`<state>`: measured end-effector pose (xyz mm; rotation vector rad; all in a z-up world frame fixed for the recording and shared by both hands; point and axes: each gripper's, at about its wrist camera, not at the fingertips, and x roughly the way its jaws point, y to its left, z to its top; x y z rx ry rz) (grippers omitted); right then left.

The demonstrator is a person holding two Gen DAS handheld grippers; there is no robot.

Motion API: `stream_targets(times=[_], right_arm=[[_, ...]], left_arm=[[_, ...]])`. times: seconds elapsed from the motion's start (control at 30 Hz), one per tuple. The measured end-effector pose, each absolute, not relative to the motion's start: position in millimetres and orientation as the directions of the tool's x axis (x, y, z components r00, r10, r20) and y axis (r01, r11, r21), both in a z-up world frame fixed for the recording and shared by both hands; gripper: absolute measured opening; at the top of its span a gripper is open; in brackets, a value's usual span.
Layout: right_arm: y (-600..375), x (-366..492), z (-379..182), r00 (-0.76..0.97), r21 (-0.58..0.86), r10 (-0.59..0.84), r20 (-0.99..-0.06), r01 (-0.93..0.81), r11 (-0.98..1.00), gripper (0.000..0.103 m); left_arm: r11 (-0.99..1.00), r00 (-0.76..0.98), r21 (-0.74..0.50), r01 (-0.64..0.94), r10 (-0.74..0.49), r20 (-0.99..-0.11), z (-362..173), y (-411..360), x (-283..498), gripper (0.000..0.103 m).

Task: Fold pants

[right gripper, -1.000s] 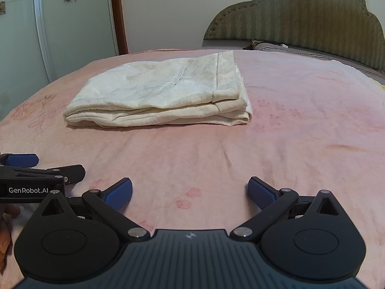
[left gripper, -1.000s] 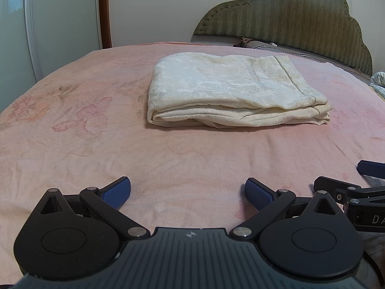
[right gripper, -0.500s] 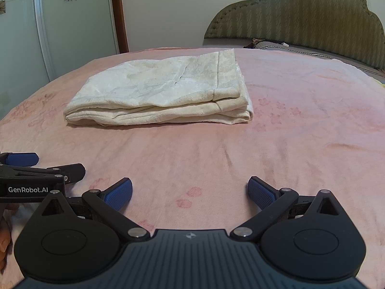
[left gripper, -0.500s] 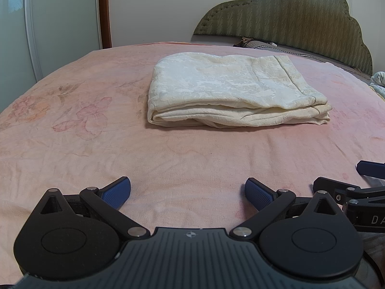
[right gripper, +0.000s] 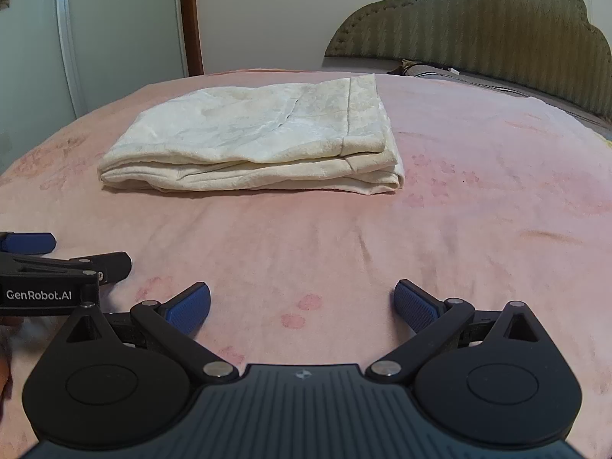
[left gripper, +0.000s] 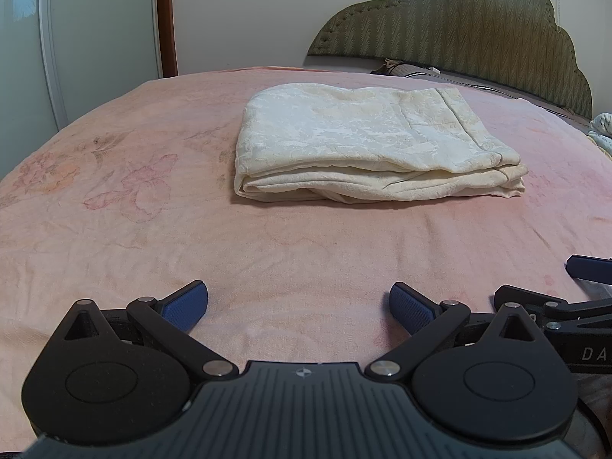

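Observation:
The cream pants (left gripper: 367, 145) lie folded into a flat rectangular stack on the pink bed sheet (left gripper: 191, 237); they also show in the right wrist view (right gripper: 252, 137). My left gripper (left gripper: 298, 306) is open and empty, low over the sheet, well short of the pants. My right gripper (right gripper: 302, 306) is open and empty too, equally short of the stack. The right gripper shows at the right edge of the left wrist view (left gripper: 566, 302). The left gripper shows at the left edge of the right wrist view (right gripper: 57, 264).
A green padded headboard (left gripper: 459, 23) stands behind the bed with a pillow (left gripper: 413, 70) below it. A white wardrobe (right gripper: 76, 38) and a brown door frame (right gripper: 189, 19) stand at the far left. Some light cloth (left gripper: 602, 126) lies at the right edge.
The right wrist view has shifted slightly, with the pants a touch higher in frame. The left gripper has not moved. Both grippers stay open.

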<state>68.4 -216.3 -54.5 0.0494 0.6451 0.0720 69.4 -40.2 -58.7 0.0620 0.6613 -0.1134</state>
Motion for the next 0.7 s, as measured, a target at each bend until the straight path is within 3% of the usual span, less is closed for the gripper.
stream_targets(times=[0.7], right_arm=[[-216.7, 67.8, -54.2, 0.798, 0.070, 0.081, -0.597, -0.049, 0.996, 0.103]], left_arm=[[0.992, 0.783, 0.022, 0.125, -0.085, -0.616, -58.7, -40.2, 69.3, 0.103]])
